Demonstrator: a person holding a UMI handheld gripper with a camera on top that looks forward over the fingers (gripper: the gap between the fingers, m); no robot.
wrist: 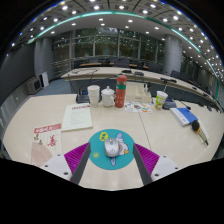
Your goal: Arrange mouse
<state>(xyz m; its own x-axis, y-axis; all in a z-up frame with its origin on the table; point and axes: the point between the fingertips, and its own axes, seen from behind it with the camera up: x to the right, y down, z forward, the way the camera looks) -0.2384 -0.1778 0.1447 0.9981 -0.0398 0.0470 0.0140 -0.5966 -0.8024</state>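
Note:
A grey computer mouse (111,147) lies on a round teal mouse mat (99,139) with a cartoon print, on the pale table (175,135). My gripper (112,158) is open, its two fingers with magenta pads (76,154) spread wide to either side of the mat. The mouse sits between the fingers with clear gaps on both sides and rests on the mat.
Beyond the mat stand a white jar (107,96), a white cup (93,94), a red canister (120,92) and a green cup (161,99). A booklet (77,117) and a red-printed sheet (44,135) lie to the left. Blue items (184,116) lie to the right.

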